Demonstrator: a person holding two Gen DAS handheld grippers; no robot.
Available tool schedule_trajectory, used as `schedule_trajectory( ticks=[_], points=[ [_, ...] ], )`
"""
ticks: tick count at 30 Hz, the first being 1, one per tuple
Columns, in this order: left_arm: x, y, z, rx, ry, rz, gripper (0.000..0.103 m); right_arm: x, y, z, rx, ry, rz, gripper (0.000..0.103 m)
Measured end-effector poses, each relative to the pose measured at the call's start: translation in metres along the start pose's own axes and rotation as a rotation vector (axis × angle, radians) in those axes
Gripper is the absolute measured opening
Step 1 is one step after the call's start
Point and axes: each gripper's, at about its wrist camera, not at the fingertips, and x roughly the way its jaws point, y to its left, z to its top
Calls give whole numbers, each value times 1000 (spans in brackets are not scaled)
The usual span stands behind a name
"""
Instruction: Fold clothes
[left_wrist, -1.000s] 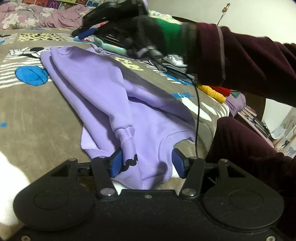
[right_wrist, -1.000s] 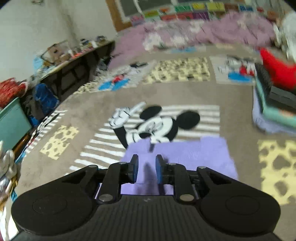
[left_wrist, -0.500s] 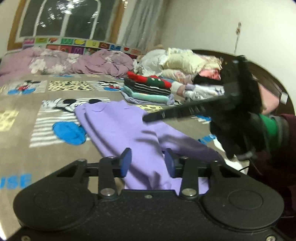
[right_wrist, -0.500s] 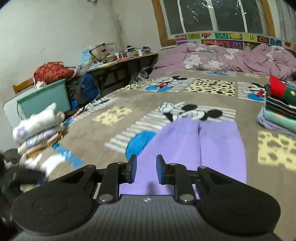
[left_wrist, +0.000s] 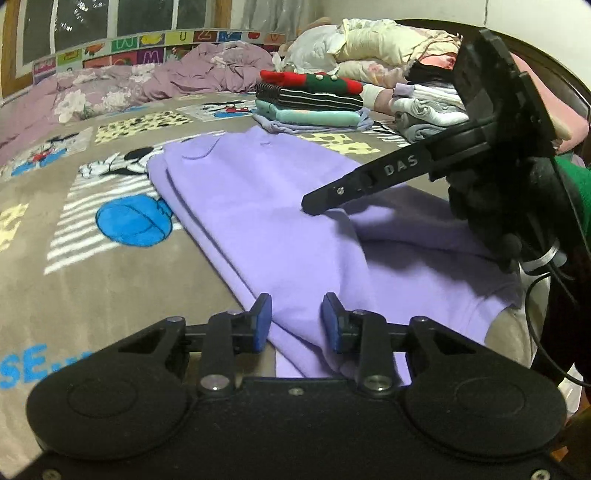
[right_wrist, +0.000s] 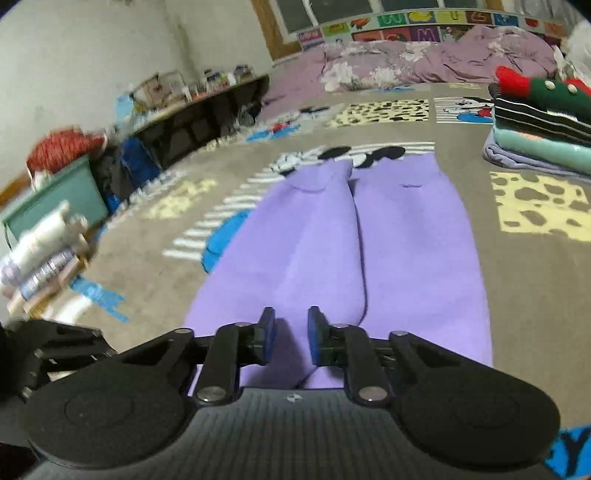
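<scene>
Probably both narrow, empty claws, left claw (left_wrist: 295, 317) just closing and right claw (right_wrist: 290, 334), needed the near hem of the purple garment (left_wrist: 280, 221) flat on the bed (left_wrist: 92, 295), gripped evenly.

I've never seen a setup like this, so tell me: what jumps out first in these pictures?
The lilac garment stands out most: it lies folded lengthwise on the cartoon-mouse blanket, right before both grippers. Beyond it, to the right, sits a neat stack of folded clothes topped by a red and green knit. In the left wrist view the right gripper reaches in over the garment.
</scene>
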Motion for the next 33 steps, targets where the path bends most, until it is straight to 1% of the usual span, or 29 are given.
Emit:
schedule_trajectory(
  ticks=[2,3,5,6,8,9,10,13,15,16,17,18,19,21,23,24,27,29,30,31,33],
  points=[
    [1,-1,-1,-4,5,3,32,2,1,1,-14,17,-11,13],
    [1,-3,0,-5,5,7,33,3,1,0,-19,25,-16,9],
    [0,-6,0,-5,4,15,34,4,0,1,-21,42,-24,9],
    [0,-8,1,-5,4,19,34,0,0,3,-14,37,-21,9],
    [-7,-9,1,-25,-11,29,35,-16,2,6,-2,-5,-9,12],
    [-12,-9,2,-49,-25,35,35,-26,3,6,1,-33,0,14],
    [-18,-9,3,-73,-48,33,35,-40,4,6,0,-69,6,14],
    [-36,-9,4,-147,-127,29,35,-83,-4,-3,5,-150,-22,15],
    [-47,-13,7,-170,-185,39,35,-111,-17,-14,23,-197,-42,15],
    [-52,-16,8,-163,-204,56,39,-124,-23,-20,26,-217,-53,16],
    [-57,-21,7,-143,-209,77,45,-134,-28,-26,22,-230,-64,17],
    [-62,-27,6,-123,-214,98,49,-144,-33,-32,14,-243,-77,17],
    [-66,-32,5,-102,-219,119,55,-154,-35,-39,2,-255,-90,19],
    [-75,-42,3,-62,-228,160,56,-169,-39,-53,-25,-269,-103,22],
    [-83,-54,-2,-3,-224,213,63,-176,-38,-66,-82,-265,-113,25],
    [-85,-64,-6,60,-204,258,64,-178,-34,-74,-124,-254,-119,26],
    [-90,-86,-19,211,-147,308,66,-177,-18,-101,-298,-200,-148,26],
    [-94,-97,-26,300,-114,328,67,-178,-9,-121,-399,-166,-150,30],
    [-95,-102,-30,349,-92,339,67,-179,-5,-130,-430,-152,-142,37],
    [-96,-106,-33,400,-69,350,68,-179,-1,-137,-465,-138,-142,40],
    [-91,-113,-42,505,-13,378,68,-178,8,-145,-533,-110,-148,40]
  ],
)
